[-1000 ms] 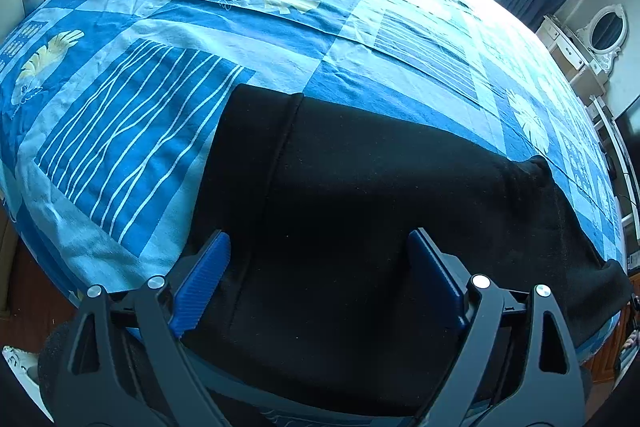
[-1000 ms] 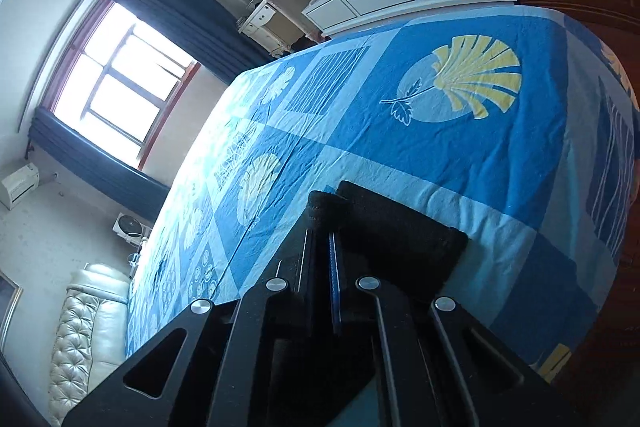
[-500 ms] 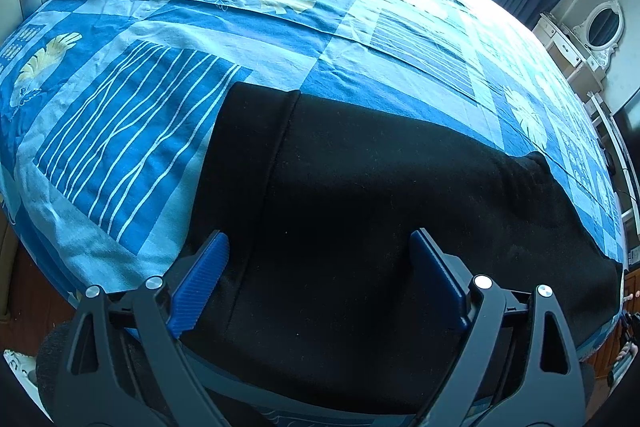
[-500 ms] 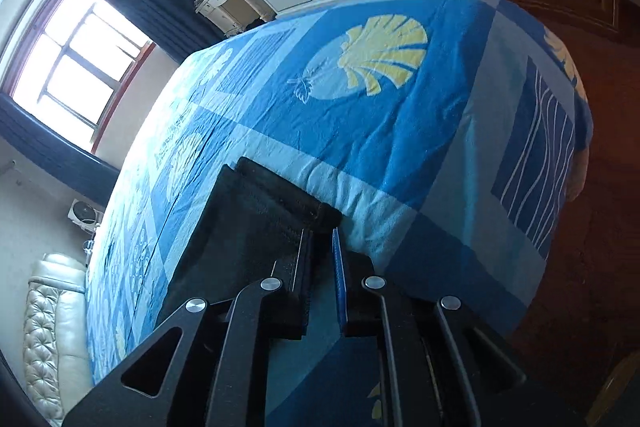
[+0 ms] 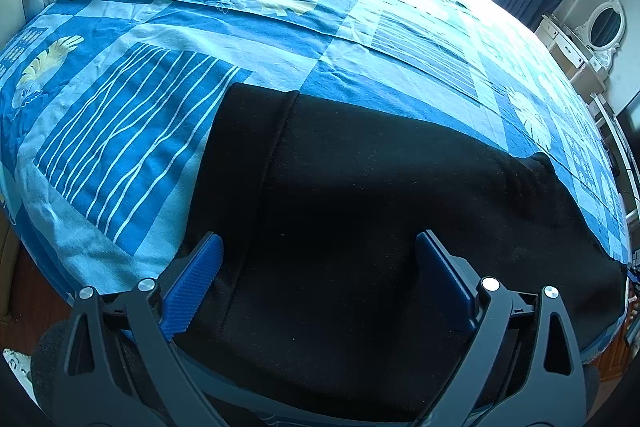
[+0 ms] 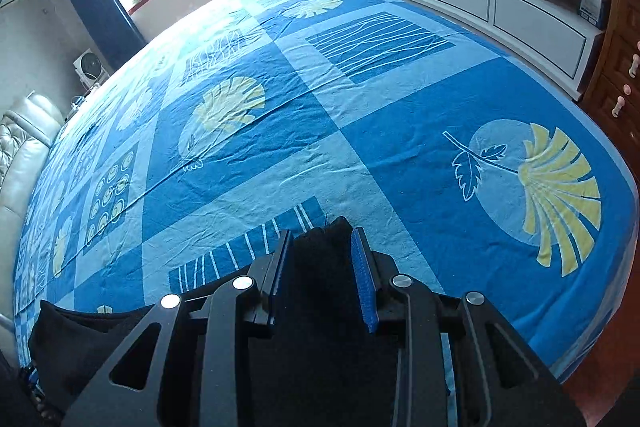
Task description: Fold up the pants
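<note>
Pants (image 5: 380, 211), black and already doubled lengthwise, lie flat on the blue patterned bedspread (image 5: 120, 131) near the bed's front edge. In our left wrist view their long axis runs across the picture: the seamed, banded end sits at the left, and the legs stretch away to the right, where the cloth narrows toward the bed's right-hand edge. Our left gripper (image 5: 316, 275) hangs over the banded end with its jaws spread about as wide as they go and opening; black cloth lies below and between the blue pads (image 5: 192, 279), but they do not press on it. Our right gripper (image 6: 322, 259) is at the far end of the legs, its jaws narrowly apart and opening, with a small peak of black cloth (image 6: 324, 255) standing between the pads; whether it touches them we cannot tell. No containers are on the bed.
</note>
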The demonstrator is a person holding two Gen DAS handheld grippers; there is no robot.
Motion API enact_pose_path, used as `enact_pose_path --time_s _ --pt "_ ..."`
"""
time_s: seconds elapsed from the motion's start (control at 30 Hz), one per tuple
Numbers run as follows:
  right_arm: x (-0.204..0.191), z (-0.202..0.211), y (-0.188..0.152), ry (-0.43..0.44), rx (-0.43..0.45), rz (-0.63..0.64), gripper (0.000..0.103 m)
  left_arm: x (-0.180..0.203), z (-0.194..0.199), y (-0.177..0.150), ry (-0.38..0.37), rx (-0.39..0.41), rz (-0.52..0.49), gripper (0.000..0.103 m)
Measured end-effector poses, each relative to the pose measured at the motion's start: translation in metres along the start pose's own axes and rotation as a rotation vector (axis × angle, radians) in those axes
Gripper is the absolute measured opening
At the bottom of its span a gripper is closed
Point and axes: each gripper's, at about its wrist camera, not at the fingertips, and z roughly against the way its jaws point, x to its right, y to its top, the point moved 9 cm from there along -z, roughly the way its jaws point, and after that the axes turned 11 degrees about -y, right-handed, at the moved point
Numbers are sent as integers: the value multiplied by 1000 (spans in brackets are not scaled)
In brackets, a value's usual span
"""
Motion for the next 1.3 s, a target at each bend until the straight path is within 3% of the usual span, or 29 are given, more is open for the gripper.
enact_pose_path --time_s 0.03,0.1,0.2,0.4,0.6,0.7,0.8,0.93,1.0,1.03,1.07,1.13,1.3 --pt "-2 -2 -1 13 -4 11 31 -1 0 0 3 1 1 98" --pt "-9 -6 -4 -3 -8 64 18 -2 -1 0 10 0 1 100" --pt "-16 -1 -5 -40 15 127 9 -4 -3 1 15 -3 2 101" --pt "2 33 13 -42 135 25 7 -4 -3 1 16 -2 0 101" --pt "17 3 -1 -96 80 -32 7 -4 -4 2 21 3 -5 101" --pt "20 -6 -4 -81 72 -72 6 -4 -5 2 16 7 -10 101" --pt "18 -2 1 -82 75 -79 6 -5 -5 1 17 8 -9 101" --pt "7 22 9 -22 101 -122 8 -5 -4 1 19 14 -10 101" --pt "-4 37 12 15 130 -103 9 -6 -5 2 21 16 -12 101" --pt "-8 42 12 28 134 -93 16 -5 -4 1 20 17 -13 101" --pt "-10 45 12 22 134 -85 33 -5 -4 1 18 19 -13 101" --pt "-5 45 11 3 127 -79 49 -5 -4 1 14 22 -12 101" --pt "40 22 -7 87 5 -200 53 -5 -3 0 5 27 -9 101"
